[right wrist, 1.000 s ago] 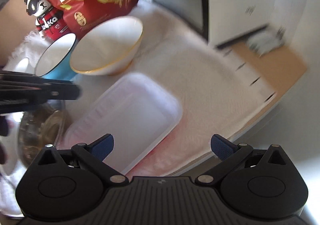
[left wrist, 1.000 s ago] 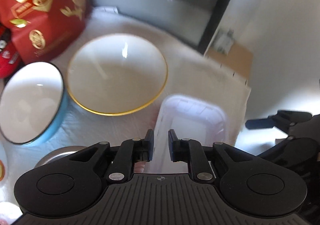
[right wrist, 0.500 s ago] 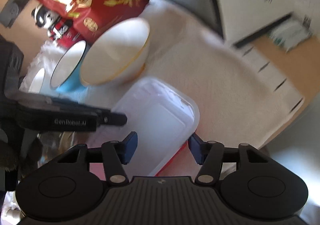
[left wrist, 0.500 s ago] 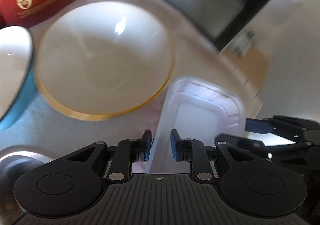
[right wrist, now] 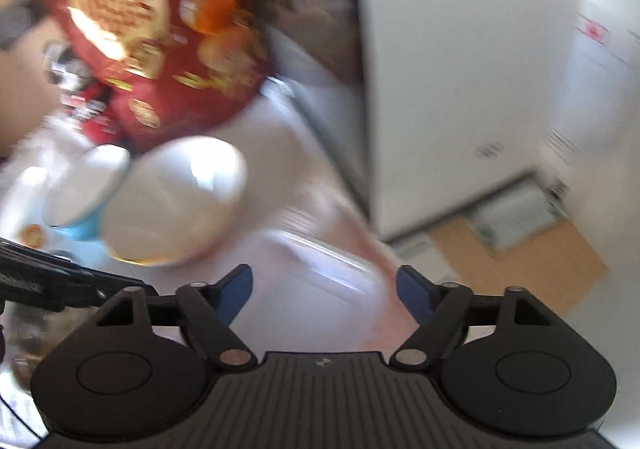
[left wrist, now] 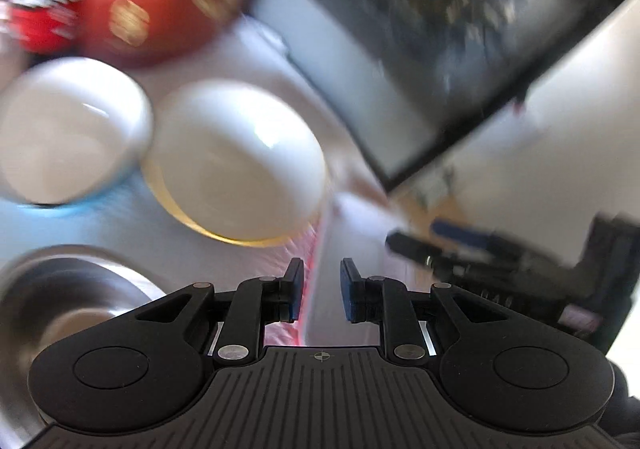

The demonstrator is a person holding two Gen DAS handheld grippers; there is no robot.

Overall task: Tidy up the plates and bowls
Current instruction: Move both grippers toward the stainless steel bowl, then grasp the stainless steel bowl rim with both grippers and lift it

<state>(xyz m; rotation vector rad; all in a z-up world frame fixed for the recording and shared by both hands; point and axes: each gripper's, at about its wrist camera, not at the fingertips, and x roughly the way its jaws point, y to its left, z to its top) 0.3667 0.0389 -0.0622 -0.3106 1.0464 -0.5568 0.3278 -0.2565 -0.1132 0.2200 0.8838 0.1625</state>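
Both views are blurred by motion. A clear plastic rectangular tray [left wrist: 352, 249] runs between my left gripper's [left wrist: 320, 289] nearly closed fingers, which hold its edge. It also shows in the right wrist view [right wrist: 320, 289], between my right gripper's [right wrist: 324, 289] wide-open fingers. A white bowl with a gold rim [left wrist: 236, 161] [right wrist: 176, 205] stands on the white cloth beyond. A white bowl with a blue outside [left wrist: 68, 129] [right wrist: 80, 189] sits left of it. A steel bowl [left wrist: 60, 297] is at the lower left.
A red snack bag [right wrist: 160, 41] [left wrist: 140, 1] and a red figure [right wrist: 88, 105] stand behind the bowls. A dark-framed panel [left wrist: 420, 49] and a white cabinet [right wrist: 460, 69] rise at the back right. The wooden table edge [right wrist: 520, 261] lies right.
Both grippers have pulled back and tilted up, so the bowls look farther. My right gripper's fingers have opened wider. My left gripper still holds the tray's edge.
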